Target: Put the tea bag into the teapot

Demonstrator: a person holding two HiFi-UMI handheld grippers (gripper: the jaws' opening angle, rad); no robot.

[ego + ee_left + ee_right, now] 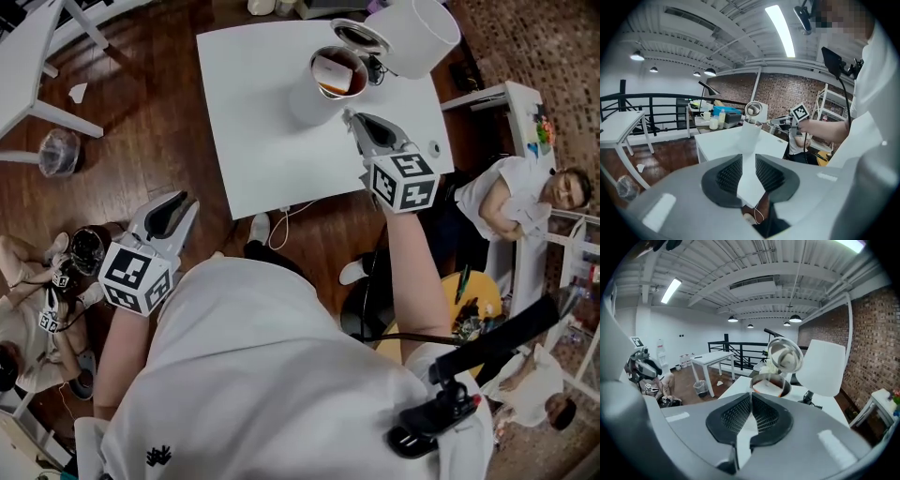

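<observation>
The teapot (323, 84) stands at the far side of the white desk (262, 141). Its hinged lid (361, 36) is tipped back so that the mouth is free. A pale square that I take for the tea bag (333, 70) lies inside it in amber liquid, toward the far wall. The right tool (352, 117) hangs just near of the pot's rim and a little to its right, jaws shut flat together. Nothing shows between them, though a fine string would be too thin to see here, so I cannot tell whether it pinches one. A place so close to the opening suits a drop straight into the mouth, and with the bag in the pot the task looks as good as done. The left tool (178, 206) is held low at the near left, off the desk and well apart from the pot, jaws apart and empty. It seems to have no share in this step and sits out of the right arm's way. A white lamp shade (417, 33) leans just right of the lid, so any lift away from the pot is safest toward the near side.
</observation>
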